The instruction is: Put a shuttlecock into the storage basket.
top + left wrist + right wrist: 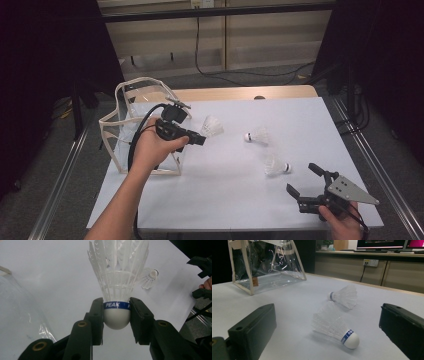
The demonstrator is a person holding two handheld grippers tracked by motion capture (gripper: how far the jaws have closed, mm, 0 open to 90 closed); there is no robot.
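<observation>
One shuttlecock gripped, two lying loose on the table

I have the left gripper (116, 312) clenched on a shuttlecock (117, 282). In the left gripper view its white cork base sits squarely between my two fingers (96, 315), each pad pressed against one side of the cork at the blue band. The rounded tip of the cork bulges back toward the gripper body, and the feather skirt fans out past the fingertips, away from me. From the high view, the left gripper (199, 138) holds this shuttlecock (212, 126) just beside the clear bag (120, 135), with the feathers pointing toward the middle of the white table (300, 125).

My right gripper (305, 180) is released, its jaws spread wide with nothing between the pads. In the right gripper view a second shuttlecock (335, 327) lies on its side just ahead of the fingers (253, 327), roughly centred in the gap but beyond the tips, cork end toward me. A third shuttlecock (343, 297) lies farther out beyond it, well clear of both fingers.
</observation>
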